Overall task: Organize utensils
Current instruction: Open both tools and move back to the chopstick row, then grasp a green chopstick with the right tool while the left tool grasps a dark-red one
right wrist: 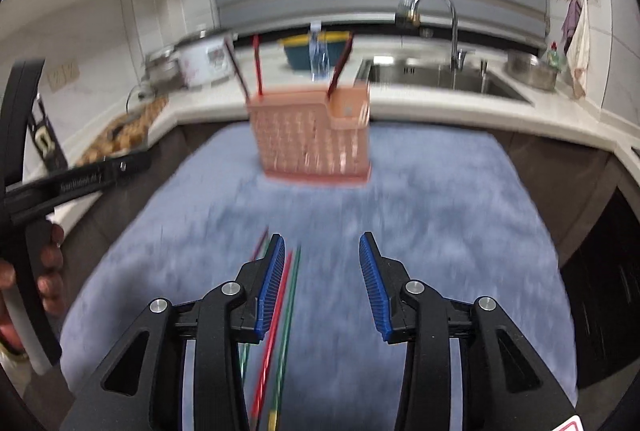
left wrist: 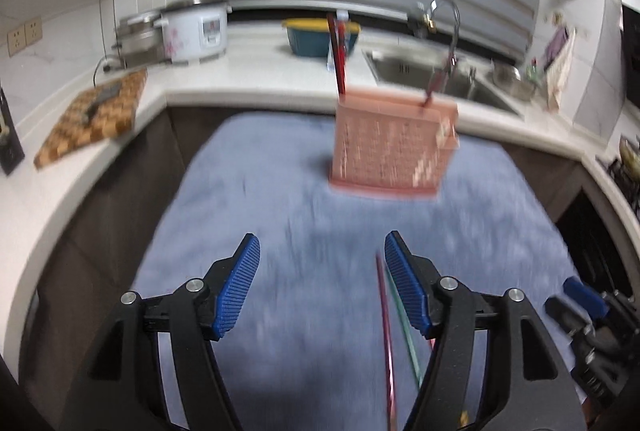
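Note:
A pink slotted utensil holder (left wrist: 394,151) (right wrist: 312,139) stands on a blue cloth (left wrist: 256,199) (right wrist: 440,199), with red chopsticks (left wrist: 340,59) (right wrist: 257,65) upright in it. My left gripper (left wrist: 322,243) is open above the cloth with nothing between its fingers. A pink chopstick (left wrist: 386,331) and a green chopstick (left wrist: 406,327) lie on the cloth by its right finger. My right gripper (right wrist: 322,243) is open and empty too. A red chopstick (right wrist: 276,319) and a green chopstick (right wrist: 289,311) lie under its left finger. Both views are motion-blurred.
A white counter wraps around the cloth, holding a checkered cutting board (left wrist: 96,115), a rice cooker (left wrist: 196,31), a teal bowl (left wrist: 320,35) and a steel sink (left wrist: 436,75) with a faucet (right wrist: 440,15). A hand (right wrist: 48,271) grips the left tool at the right wrist view's left edge.

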A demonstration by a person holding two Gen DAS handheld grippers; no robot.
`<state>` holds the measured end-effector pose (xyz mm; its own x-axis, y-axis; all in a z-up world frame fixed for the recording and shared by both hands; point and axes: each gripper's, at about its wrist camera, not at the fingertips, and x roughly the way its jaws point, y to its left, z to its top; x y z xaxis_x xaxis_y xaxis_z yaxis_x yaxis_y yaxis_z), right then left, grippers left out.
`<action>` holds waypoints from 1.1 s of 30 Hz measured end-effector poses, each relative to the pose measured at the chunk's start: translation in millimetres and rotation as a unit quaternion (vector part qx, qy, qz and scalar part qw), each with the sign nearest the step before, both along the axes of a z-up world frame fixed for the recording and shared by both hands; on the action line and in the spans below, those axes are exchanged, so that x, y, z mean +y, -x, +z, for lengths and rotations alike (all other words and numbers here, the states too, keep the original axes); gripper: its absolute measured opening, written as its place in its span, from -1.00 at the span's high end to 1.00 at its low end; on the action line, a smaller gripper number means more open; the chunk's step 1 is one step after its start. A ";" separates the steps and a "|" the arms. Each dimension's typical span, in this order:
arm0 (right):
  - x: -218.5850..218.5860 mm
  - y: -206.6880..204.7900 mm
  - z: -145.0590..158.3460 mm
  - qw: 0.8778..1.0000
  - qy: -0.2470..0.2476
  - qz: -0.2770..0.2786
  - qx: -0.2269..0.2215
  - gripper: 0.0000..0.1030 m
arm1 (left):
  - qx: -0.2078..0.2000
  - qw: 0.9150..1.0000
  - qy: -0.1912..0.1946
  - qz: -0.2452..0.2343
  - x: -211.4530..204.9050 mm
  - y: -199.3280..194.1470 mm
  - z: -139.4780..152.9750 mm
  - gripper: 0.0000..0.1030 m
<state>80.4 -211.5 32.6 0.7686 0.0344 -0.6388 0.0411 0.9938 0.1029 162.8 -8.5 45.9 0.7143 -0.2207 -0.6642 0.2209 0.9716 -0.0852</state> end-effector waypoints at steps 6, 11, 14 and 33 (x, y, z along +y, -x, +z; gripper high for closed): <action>16.3 42.7 -60.6 0.997 -0.004 0.013 0.080 0.26 | 0.062 0.998 0.000 -0.009 0.6 40.7 -49.3 -0.20; 30.7 61.0 -88.5 0.994 0.002 0.022 0.107 0.26 | 0.090 0.996 -0.017 -0.018 -3.9 68.8 -77.9 -0.20; 35.9 60.5 -98.2 0.993 -0.002 0.025 0.115 0.26 | 0.103 0.994 -0.015 -0.023 -2.8 80.7 -89.0 -0.20; 38.9 54.9 -115.3 0.993 0.013 0.013 0.118 0.87 | 0.121 0.991 -0.025 -0.053 -16.6 95.5 -108.4 -0.20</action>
